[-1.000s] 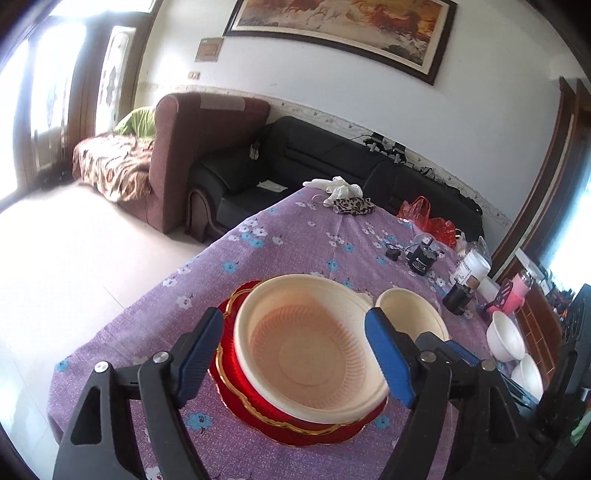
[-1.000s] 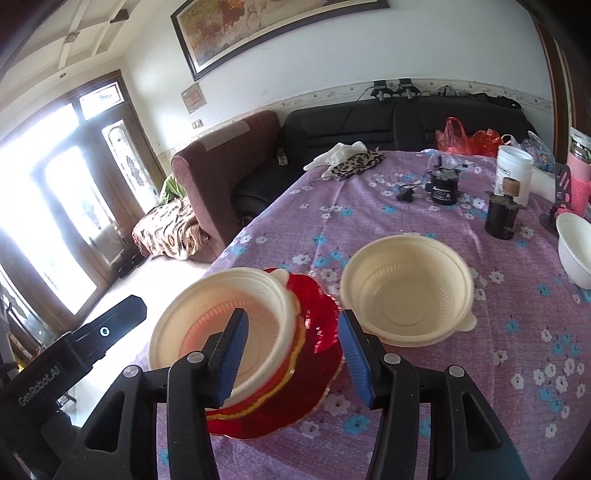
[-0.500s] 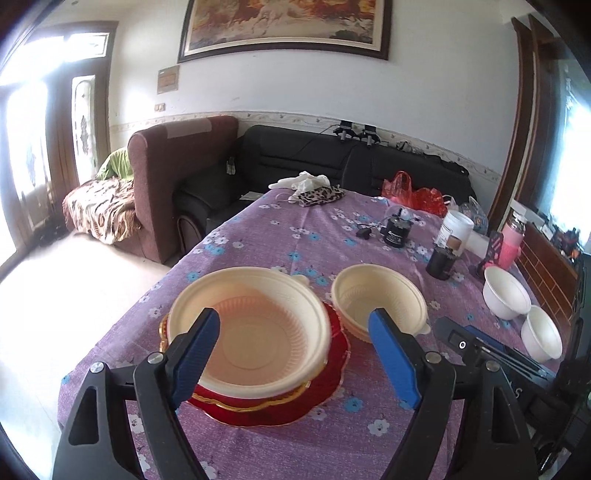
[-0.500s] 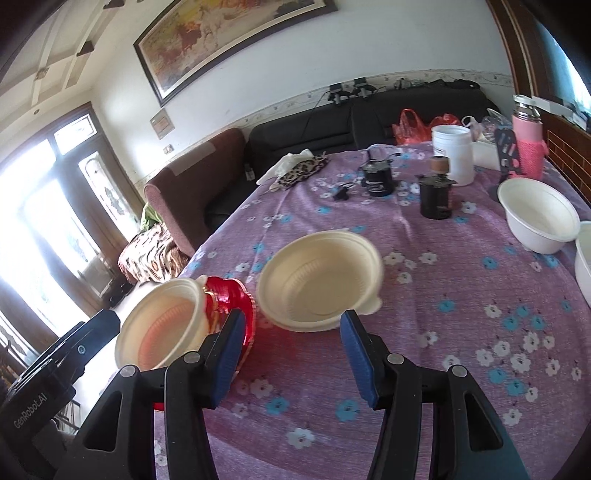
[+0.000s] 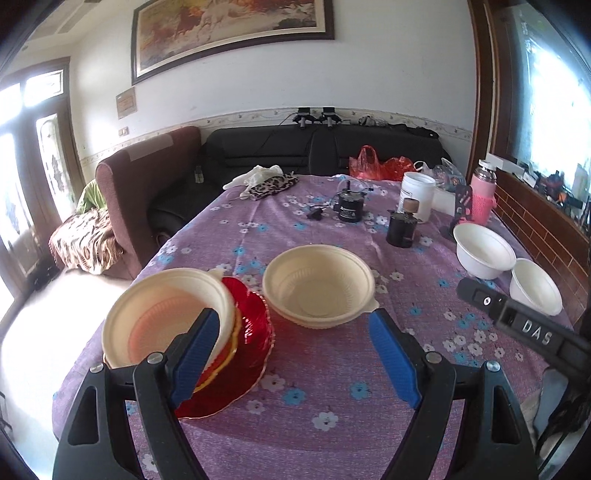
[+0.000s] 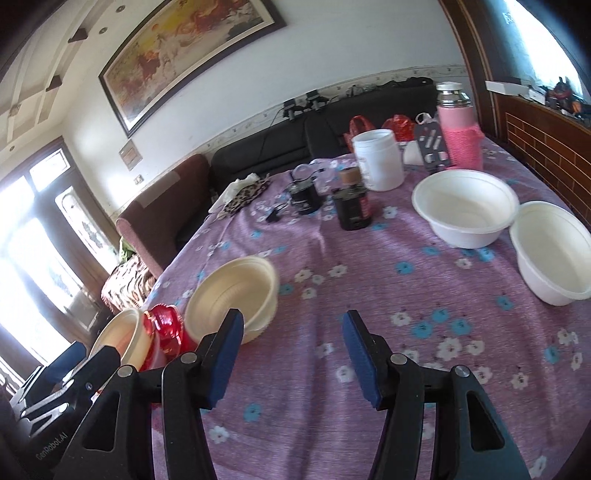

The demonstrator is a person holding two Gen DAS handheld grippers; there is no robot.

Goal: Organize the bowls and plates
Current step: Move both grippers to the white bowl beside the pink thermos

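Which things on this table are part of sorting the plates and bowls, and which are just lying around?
Part of the job:
cream bowl on the red plates
red plates
loose cream bowl
two white bowls

Just lying about:
pink flask
white jar
black canisters
leopard-print cloth

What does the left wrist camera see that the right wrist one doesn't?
Only the left wrist view shows the left gripper, open, up close, with the stacked cream bowl and red plate seen in full. Only the right wrist view shows the right gripper, open over bare tablecloth, and the two white bowls large and near. Both show the lone cream bowl, the pink flask, the white jar, the sofa and the painting.
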